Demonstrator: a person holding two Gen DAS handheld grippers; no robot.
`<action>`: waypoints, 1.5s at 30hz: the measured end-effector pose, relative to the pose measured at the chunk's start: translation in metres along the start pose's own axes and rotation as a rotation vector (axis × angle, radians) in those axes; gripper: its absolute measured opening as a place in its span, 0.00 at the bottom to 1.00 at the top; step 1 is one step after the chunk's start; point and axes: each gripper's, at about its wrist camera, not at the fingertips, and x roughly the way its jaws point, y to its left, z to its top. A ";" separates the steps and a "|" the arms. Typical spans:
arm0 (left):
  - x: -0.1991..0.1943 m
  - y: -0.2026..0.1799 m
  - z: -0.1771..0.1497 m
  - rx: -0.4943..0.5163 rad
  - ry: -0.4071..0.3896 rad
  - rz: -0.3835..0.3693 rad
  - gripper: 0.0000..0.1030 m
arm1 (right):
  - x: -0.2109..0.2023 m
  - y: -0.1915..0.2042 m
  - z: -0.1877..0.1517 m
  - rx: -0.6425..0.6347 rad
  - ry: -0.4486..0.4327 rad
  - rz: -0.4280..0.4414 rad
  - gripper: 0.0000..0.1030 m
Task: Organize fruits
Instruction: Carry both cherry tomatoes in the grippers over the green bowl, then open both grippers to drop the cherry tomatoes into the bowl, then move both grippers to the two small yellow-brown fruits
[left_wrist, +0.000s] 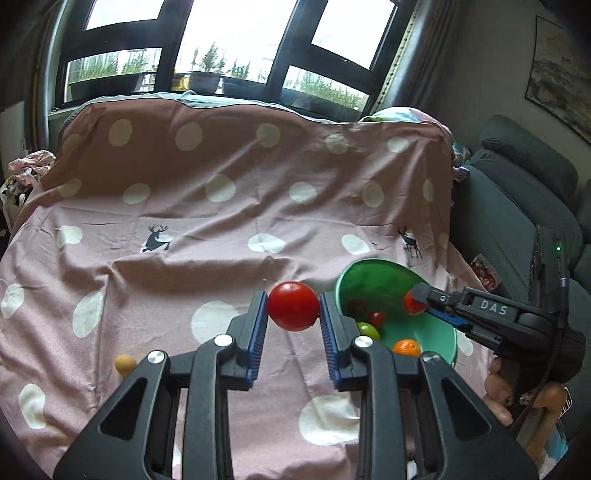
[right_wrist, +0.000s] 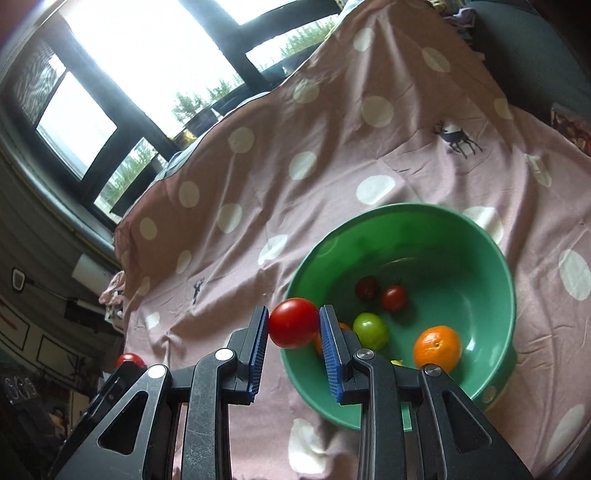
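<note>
You're mid-delivery: your left claw (left_wrist: 293, 308) grips a red tomato (left_wrist: 293, 305) just beside the green bowl (left_wrist: 439, 332), and your right claw (right_wrist: 294, 325) pinches another tomato (right_wrist: 293, 323) at the bowl's rim. Next, centre each over the bowl and let go.

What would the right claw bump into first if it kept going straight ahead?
Probably the green bowl. The right claw, shut on a red tomato, points down at its near rim, so the tomato would likely touch there first. Depth is hard to judge.
</note>
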 end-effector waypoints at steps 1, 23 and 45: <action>0.004 -0.009 0.000 0.016 0.006 -0.006 0.27 | -0.001 -0.005 0.002 0.011 -0.001 -0.006 0.29; 0.110 -0.104 -0.035 0.105 0.249 -0.167 0.27 | 0.008 -0.079 0.012 0.156 0.053 -0.092 0.29; 0.056 -0.022 -0.020 -0.038 0.170 -0.050 0.61 | 0.005 -0.051 0.010 0.083 0.041 -0.117 0.45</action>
